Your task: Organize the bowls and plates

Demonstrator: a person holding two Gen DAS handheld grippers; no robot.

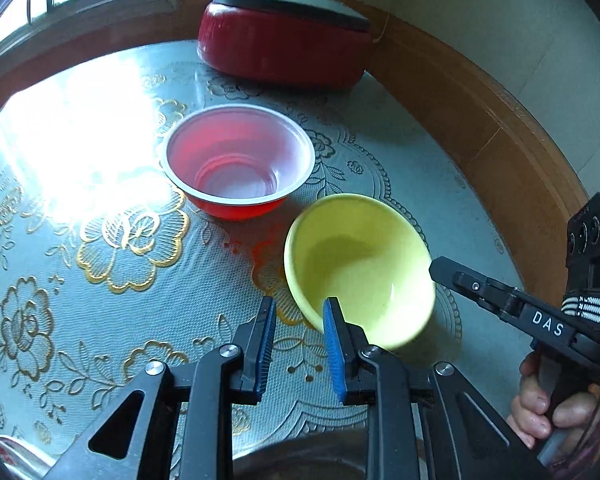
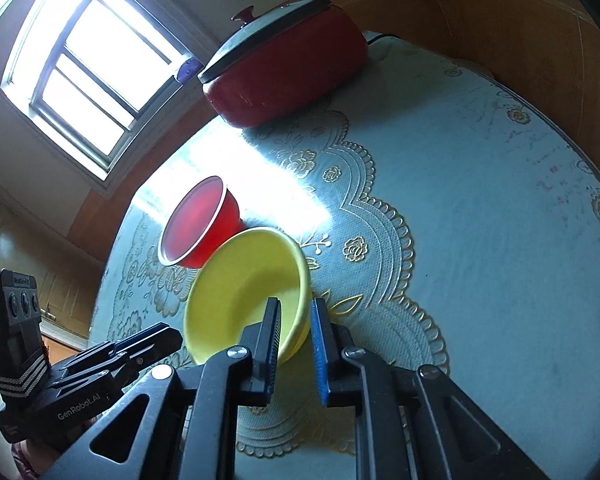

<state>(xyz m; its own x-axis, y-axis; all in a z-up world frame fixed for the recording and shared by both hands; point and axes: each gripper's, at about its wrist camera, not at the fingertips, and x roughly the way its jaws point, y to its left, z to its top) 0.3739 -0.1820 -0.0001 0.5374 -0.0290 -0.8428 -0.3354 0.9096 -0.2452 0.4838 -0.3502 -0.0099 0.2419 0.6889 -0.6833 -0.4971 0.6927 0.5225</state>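
Observation:
A yellow bowl (image 1: 360, 264) is tilted up off the table, its mouth facing left. My right gripper (image 2: 296, 312) is shut on its rim, one pad inside and one outside; the bowl fills the near middle of the right wrist view (image 2: 248, 284). A red bowl with a white rim (image 1: 238, 160) stands upright on the table just beyond and left of the yellow one; it also shows in the right wrist view (image 2: 198, 224). My left gripper (image 1: 300, 312) is open and empty, its right finger (image 1: 334, 332) close to the yellow bowl's near edge.
A large red pot with a pale lid (image 1: 284, 36) stands at the table's far side near the wall. The round table has a pale blue lace-patterned cloth (image 1: 100, 280). A wooden wall panel (image 1: 480, 120) curves behind it. A window (image 2: 80, 52) throws glare on the cloth.

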